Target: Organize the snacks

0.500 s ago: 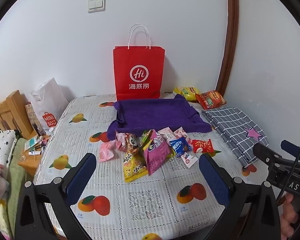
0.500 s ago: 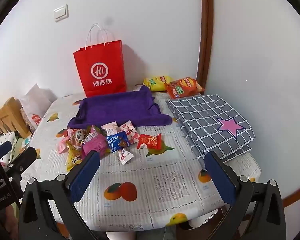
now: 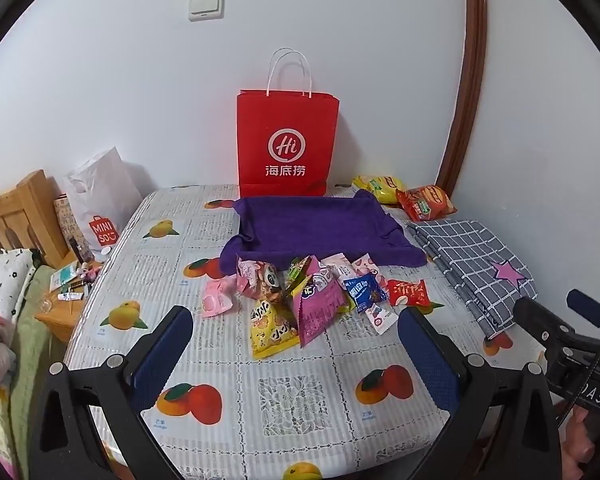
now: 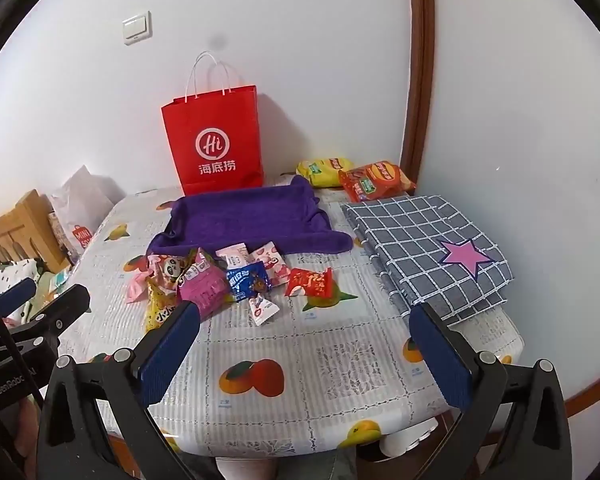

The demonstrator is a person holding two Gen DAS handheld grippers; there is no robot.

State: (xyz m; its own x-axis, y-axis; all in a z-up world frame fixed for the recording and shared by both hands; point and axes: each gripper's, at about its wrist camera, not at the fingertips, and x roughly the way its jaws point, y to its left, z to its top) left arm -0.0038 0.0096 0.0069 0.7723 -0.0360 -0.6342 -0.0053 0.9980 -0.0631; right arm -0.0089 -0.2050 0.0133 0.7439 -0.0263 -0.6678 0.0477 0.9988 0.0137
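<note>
On the fruit-patterned counter (image 3: 292, 396), the heap of snack packets (image 3: 308, 296) lay dead ahead of my left gripper (image 3: 296, 356), in the middle of its frame and just beyond its fingertips. My right gripper (image 4: 306, 350) saw the same heap to the upper left of its frame, farther off, so I judged my left hand the nearer. Both grippers hung over the near edge, jaws spread wide apart, holding nothing.

The packets sprawled in a band running left to right across the picture, a yellow packet (image 3: 270, 330) and a pink packet (image 3: 320, 308) nearest me, a red packet (image 4: 310, 282) apart at the right end. Directly behind them, touching the rear packets, sat the purple cloth tray (image 3: 320, 228), bare inside, which I took for the likely destination. A red paper bag (image 3: 287, 144) stood upright against the wall behind it; two chip bags (image 4: 354, 176) lay at the upper right, beside a folded checked cloth (image 4: 428, 240). Nothing stood between my grippers and the heap.
</note>
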